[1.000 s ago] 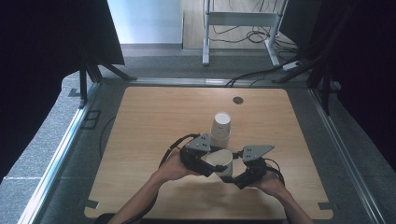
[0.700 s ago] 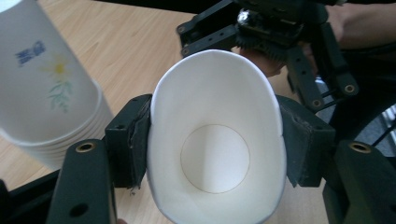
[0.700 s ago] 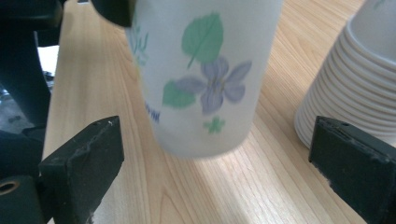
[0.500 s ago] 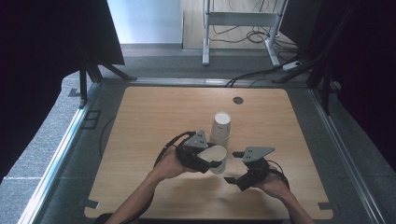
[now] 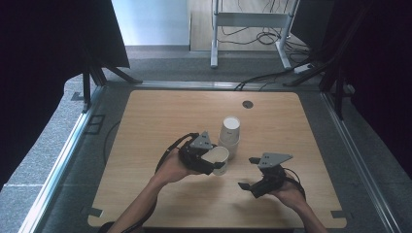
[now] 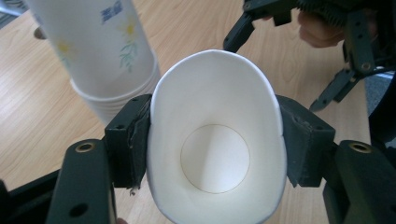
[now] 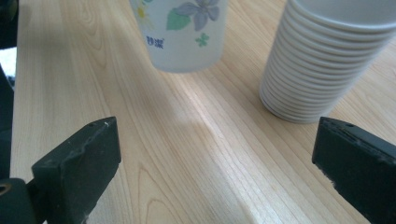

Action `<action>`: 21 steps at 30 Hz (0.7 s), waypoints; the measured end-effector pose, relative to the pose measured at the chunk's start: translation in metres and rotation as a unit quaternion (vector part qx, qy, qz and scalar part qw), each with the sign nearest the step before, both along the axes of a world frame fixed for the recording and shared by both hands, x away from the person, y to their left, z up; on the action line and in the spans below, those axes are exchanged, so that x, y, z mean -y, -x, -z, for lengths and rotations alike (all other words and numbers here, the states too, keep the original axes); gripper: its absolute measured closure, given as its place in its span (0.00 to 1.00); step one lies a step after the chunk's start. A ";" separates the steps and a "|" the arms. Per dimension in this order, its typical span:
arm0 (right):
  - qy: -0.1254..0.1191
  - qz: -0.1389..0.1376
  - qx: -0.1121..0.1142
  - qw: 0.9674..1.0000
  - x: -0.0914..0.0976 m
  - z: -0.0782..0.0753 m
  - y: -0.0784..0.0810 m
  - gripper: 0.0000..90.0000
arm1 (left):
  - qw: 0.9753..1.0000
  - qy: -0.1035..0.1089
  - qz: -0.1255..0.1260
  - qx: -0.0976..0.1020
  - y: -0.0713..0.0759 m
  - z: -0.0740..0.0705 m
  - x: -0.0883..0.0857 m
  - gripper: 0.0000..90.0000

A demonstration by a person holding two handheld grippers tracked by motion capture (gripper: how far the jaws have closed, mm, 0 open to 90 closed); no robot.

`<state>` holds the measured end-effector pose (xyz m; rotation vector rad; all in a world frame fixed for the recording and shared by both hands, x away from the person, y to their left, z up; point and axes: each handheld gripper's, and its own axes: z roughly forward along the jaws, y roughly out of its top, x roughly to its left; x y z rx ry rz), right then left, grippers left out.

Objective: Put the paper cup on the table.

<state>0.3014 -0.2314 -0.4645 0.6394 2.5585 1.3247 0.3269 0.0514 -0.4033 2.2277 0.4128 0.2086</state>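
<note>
The left gripper (image 5: 210, 164) is clamped on a cup (image 6: 215, 140), squeezing its rim oval and holding it clear of the table (image 5: 145, 145), probably to carry it off. Just beyond it stands the stack (image 5: 229, 136). The right gripper (image 5: 252, 173) has just been opening, nothing between its jaws, apparently having let go.

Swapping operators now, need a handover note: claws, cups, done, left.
Left claw: shut on one cup, held tilted above the table, squeezed oval.
Right claw: jaws just opened, nothing between them, off to the right of the cup.
Stack: upside down mid-table, just behind the held cup.
Done: one cup off the stack, by the look of it.
Left: probably set it down, then pull the next one.
</note>
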 end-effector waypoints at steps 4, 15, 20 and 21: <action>0.000 0.014 -0.004 1.000 0.005 0.002 -0.001 0.02 | 1.000 -0.006 -0.014 0.004 -0.003 0.000 -0.006 0.38; 0.004 0.039 -0.020 0.999 0.015 0.009 -0.003 0.04 | 0.997 -0.031 -0.064 0.002 -0.014 0.004 -0.021 0.37; 0.005 0.047 -0.024 0.999 0.018 0.011 -0.005 0.05 | 0.994 -0.041 -0.097 -0.003 -0.021 0.006 -0.030 0.37; 0.006 0.050 -0.025 0.998 0.019 0.012 -0.005 0.05 | 0.994 -0.044 -0.104 -0.002 -0.022 0.007 -0.032 0.37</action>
